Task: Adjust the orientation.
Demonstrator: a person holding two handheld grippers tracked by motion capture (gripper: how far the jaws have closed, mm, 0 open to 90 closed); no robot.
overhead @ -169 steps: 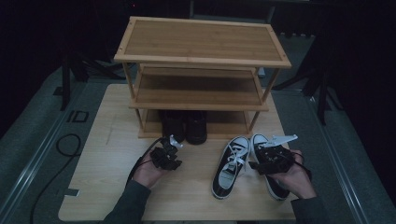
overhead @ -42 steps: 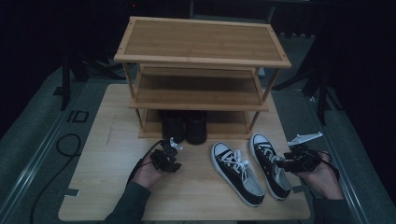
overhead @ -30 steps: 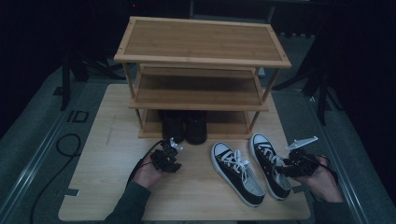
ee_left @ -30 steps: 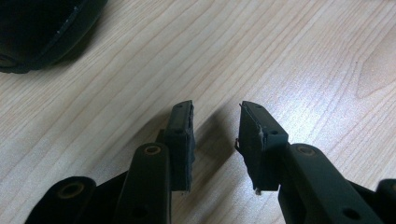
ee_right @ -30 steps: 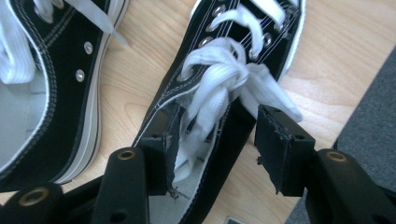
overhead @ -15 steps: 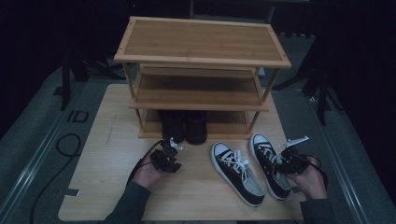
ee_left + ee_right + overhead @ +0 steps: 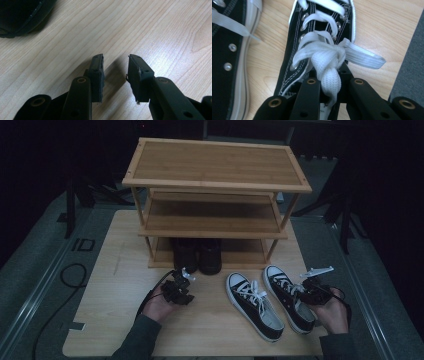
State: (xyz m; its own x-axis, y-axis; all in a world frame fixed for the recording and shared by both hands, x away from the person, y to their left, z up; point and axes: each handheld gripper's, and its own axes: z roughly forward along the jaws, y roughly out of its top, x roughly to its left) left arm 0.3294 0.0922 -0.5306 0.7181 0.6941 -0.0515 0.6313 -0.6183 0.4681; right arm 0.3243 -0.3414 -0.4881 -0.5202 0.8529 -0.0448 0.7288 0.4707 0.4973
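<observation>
Two black-and-white lace-up sneakers lie side by side on the wooden table [image 7: 115,320], the left sneaker [image 7: 252,305] and the right sneaker [image 7: 290,297]. My right gripper [image 7: 307,292] is at the right sneaker's opening. Its jaws have just been closing, and in the right gripper view the right gripper [image 7: 328,75] is shut on that sneaker [image 7: 319,32] at the bunched white laces [image 7: 324,60]. The other sneaker [image 7: 227,50] lies to its left. My left gripper [image 7: 183,277] rests on the table in front of the rack. In its own view the left gripper [image 7: 115,72] is open over bare wood.
A three-tier bamboo shoe rack [image 7: 215,170] stands at the back of the table, with a pair of black shoes [image 7: 197,255] on its lowest shelf; one black shoe [image 7: 20,15] is close ahead of the left gripper. Grey floor [image 7: 380,285] borders the table's right edge.
Since the oldest frame both sneakers have turned, their heels now toward the right front. In the last second the right gripper edged left onto the right sneaker and closed. The left gripper stayed put.
</observation>
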